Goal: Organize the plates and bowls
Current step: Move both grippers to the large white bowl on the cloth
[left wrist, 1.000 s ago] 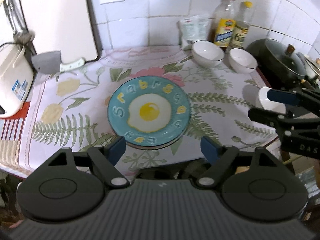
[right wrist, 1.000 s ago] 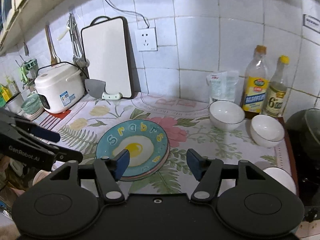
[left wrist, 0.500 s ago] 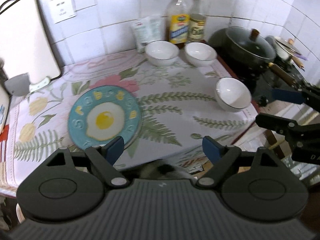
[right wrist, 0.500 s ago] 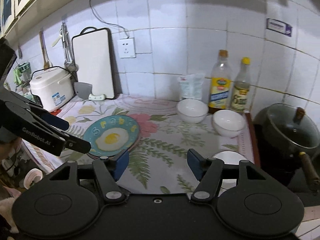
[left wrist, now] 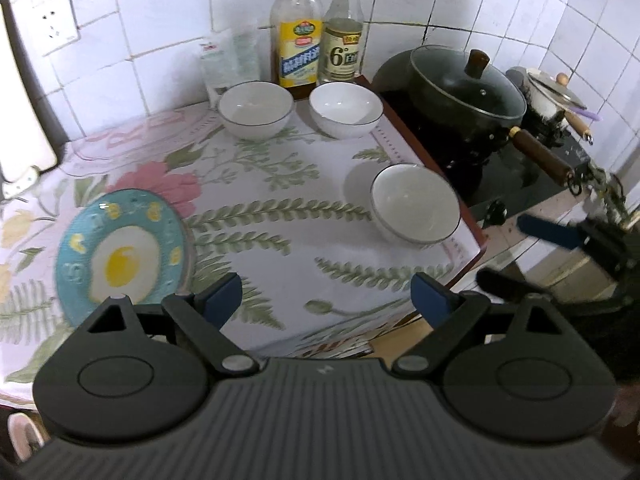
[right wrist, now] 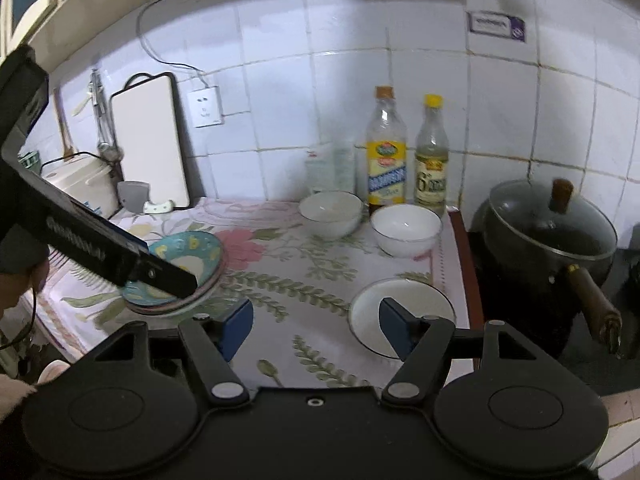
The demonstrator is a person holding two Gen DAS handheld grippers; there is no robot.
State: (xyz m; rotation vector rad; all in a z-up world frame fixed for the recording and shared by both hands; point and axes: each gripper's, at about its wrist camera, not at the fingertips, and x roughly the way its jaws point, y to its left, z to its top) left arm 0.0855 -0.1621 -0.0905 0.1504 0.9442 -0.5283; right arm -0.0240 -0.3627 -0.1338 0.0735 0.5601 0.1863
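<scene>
Both grippers [left wrist: 326,300] [right wrist: 316,326] opening, empty; dark pot [left wrist: 466,88] beside nearest bowl [left wrist: 416,206].

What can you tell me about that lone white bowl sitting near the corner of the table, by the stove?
The lone white bowl looks like glazed ceramic, round and deep, with a thin dark line around its rim. It stands upright and looks empty, on the flowered tablecloth near the table's corner beside the black stovetop. It stands apart from the two other bowls at the back. Nothing touches it except the cloth beneath; in the right wrist view one blue finger overlaps it, but contact cannot be told.
</scene>
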